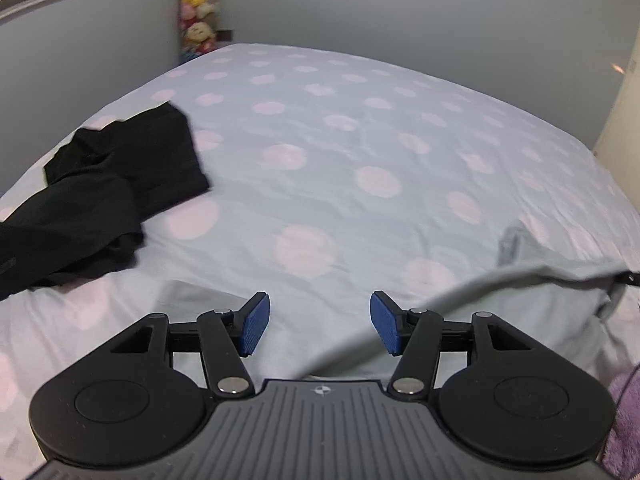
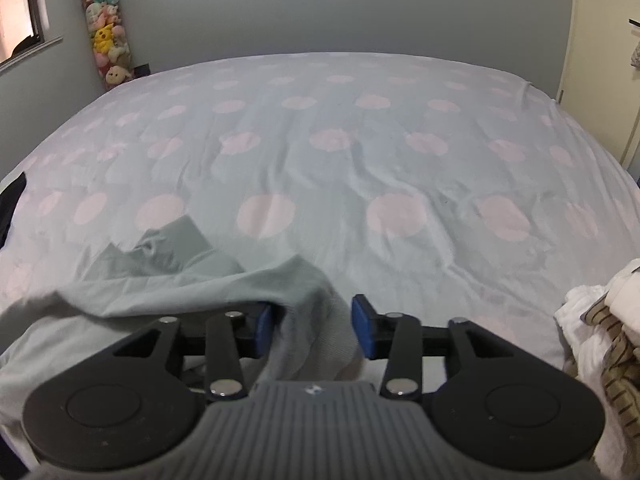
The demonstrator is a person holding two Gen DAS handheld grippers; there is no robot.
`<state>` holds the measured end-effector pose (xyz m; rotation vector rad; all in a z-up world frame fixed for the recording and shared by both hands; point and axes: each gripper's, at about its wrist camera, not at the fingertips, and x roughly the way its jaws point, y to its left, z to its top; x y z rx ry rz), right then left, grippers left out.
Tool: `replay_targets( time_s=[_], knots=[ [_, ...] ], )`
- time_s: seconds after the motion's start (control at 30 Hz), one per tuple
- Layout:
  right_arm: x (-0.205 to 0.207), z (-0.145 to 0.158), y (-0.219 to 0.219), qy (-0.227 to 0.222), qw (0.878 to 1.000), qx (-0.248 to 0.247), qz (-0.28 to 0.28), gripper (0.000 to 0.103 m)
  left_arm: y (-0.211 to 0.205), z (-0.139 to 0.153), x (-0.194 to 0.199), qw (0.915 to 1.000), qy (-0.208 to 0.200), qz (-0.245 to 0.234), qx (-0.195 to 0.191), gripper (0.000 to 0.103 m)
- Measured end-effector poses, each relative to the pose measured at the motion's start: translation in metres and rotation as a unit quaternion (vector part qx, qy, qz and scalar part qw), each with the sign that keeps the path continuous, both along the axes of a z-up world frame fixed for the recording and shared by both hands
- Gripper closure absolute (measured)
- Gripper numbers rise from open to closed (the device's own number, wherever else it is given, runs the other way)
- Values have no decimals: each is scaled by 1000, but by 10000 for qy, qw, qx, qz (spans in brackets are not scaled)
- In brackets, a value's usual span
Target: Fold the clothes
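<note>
A pale grey-green garment [image 2: 168, 280] lies crumpled on the near part of the bed; in the left wrist view it [image 1: 500, 292] spreads to the right of and under my fingers. My left gripper [image 1: 318, 322] is open and empty just above the sheet at the garment's edge. My right gripper [image 2: 314, 326] is open, with a fold of the garment lying between its blue pads [image 2: 362, 330]; the jaws do not press it. A black garment [image 1: 100, 192] lies bunched at the bed's left side.
The bed [image 2: 320, 160] has a light blue sheet with pink dots. A pile of white and striped laundry [image 2: 600, 320] sits at the right edge. A column of plush toys [image 2: 106, 40] stands in the far left corner. Purple fabric [image 1: 626, 420] shows at lower right.
</note>
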<state>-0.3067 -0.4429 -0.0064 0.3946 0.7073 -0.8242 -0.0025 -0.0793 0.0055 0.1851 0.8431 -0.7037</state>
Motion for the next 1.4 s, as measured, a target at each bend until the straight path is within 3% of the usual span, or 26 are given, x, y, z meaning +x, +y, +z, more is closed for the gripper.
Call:
replay_targets(
  time_s=[0.23, 0.37, 0.5, 0.6, 0.7, 0.77, 0.83, 0.93, 1.0, 1.1, 1.33, 1.4],
  knots=[
    [2, -12, -20, -269, 9988, 220, -355, 45, 12, -34, 42, 9980, 422, 382, 280, 44],
    [8, -29, -26, -99, 9979, 506, -388, 45, 9, -64, 55, 9952, 667, 473, 531, 44],
    [12, -35, -28, -20, 9974, 603, -389, 45, -1, -93, 54, 9936, 669, 427, 799, 45],
    [14, -36, -26, 54, 9976, 579, -368, 45, -3, -98, 45, 9945, 386, 362, 905, 47],
    [16, -38, -25, 128, 9978, 555, -347, 45, 0, -95, 41, 9950, 257, 393, 887, 66],
    [18, -39, -24, 178, 9978, 539, -333, 45, 3, -93, 41, 9951, 232, 449, 847, 87],
    [21, -39, -21, 279, 9982, 450, -267, 47, 5, -91, 39, 9952, 184, 508, 821, 95],
    [22, -38, -16, 327, 9988, 335, -129, 56, 7, -89, 37, 9954, 93, 558, 768, 98],
    [23, -36, -12, 321, 9991, 272, -7, 77, 8, -88, 35, 9956, 44, 579, 740, 98],
    [26, -34, -5, 395, 9991, 85, 161, 88, 9, -85, 36, 9960, 14, 605, 662, 99],
    [29, -32, -1, 552, 9980, -184, 230, 89, 12, -82, 37, 9965, -17, 627, 554, 99],
    [28, -31, -1, 556, 9981, -196, 201, 95, 14, -80, 37, 9967, -62, 638, 496, 99]
  ],
)
